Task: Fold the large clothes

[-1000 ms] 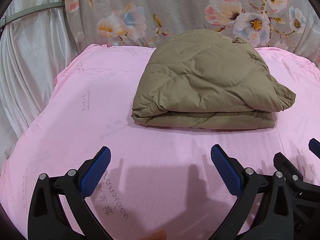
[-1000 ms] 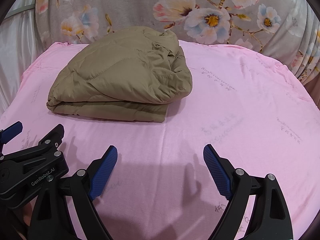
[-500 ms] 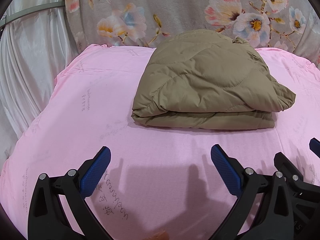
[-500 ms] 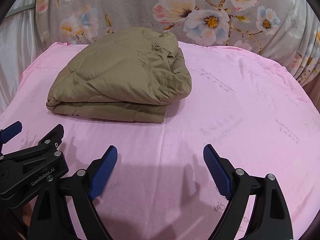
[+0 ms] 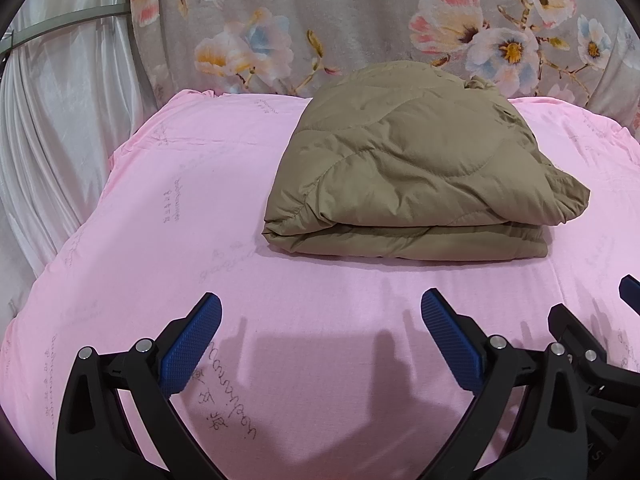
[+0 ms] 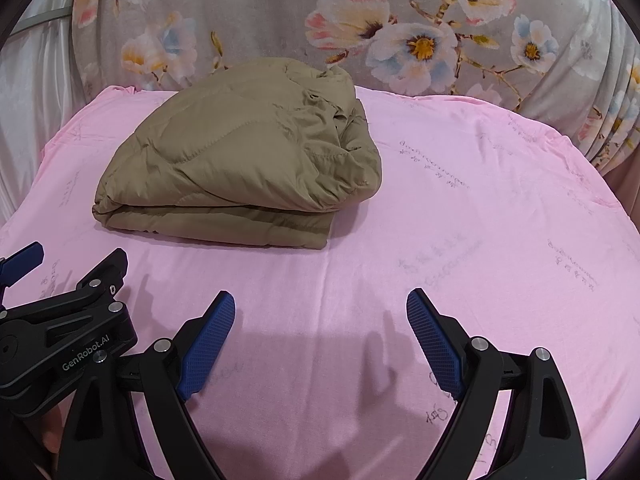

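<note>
Olive quilted jacket [image 5: 412,168] is folded into a thick bundle, sitting upper centre-right in the left wrist view and upper left of centre in the right wrist view [image 6: 244,168]. It rests on the pink sheet [image 5: 192,208], near the far edge, fold edge facing the cameras, a loose bulge at its right end.

Left gripper [image 5: 320,312]: jaws spread wide, nothing between the blue pads [image 5: 192,344], only bare sheet. Well short of the jacket, no contact.

Right gripper [image 6: 320,308]: same, jaws wide apart, empty, pads [image 6: 432,336] over bare sheet, jacket up and to the left of it.

Both grippers sit side by side low in frame; the left one's body shows at lower left of the right wrist view.

Floral curtain [image 6: 400,32] hangs behind the sheet, white drape [image 5: 60,100] at upper left of the left wrist view.
</note>
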A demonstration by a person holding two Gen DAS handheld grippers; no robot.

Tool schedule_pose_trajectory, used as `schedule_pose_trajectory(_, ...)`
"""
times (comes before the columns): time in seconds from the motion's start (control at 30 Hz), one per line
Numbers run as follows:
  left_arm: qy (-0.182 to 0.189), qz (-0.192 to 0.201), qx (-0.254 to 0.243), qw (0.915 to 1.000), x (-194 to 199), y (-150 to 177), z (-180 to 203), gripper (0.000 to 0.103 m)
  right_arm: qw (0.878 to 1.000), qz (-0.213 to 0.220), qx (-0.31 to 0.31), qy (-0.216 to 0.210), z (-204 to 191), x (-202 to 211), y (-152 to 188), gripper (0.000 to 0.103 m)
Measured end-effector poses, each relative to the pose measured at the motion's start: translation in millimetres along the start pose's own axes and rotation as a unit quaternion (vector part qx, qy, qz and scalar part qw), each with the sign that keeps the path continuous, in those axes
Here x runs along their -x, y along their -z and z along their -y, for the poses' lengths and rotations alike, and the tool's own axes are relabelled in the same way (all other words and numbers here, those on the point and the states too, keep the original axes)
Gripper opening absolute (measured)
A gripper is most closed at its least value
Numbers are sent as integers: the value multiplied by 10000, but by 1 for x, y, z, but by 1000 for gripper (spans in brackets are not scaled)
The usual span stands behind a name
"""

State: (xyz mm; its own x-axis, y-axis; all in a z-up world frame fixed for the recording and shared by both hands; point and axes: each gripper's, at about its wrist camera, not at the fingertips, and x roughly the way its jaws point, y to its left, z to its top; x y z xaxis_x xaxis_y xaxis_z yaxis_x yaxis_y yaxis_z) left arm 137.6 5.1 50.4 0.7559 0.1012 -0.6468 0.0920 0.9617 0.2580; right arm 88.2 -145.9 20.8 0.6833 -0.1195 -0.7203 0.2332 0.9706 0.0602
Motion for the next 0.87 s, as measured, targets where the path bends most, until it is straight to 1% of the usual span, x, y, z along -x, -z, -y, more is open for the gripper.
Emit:
schedule_pose_trajectory(0.7, -18, 21, 1, 10000, 3, -2, 4, 96, 10000, 4, 15, 20, 0, 0, 0, 86)
schedule_pose_trajectory(0.77, 6, 22, -13, 10000, 3, -2, 5, 94, 10000, 17, 20, 35, 1, 1, -1, 86)
schedule_pose_trajectory(0.87, 21, 21, -21, 10000, 2, -2, 6, 93, 10000, 33, 24, 57, 1, 2, -2, 86)
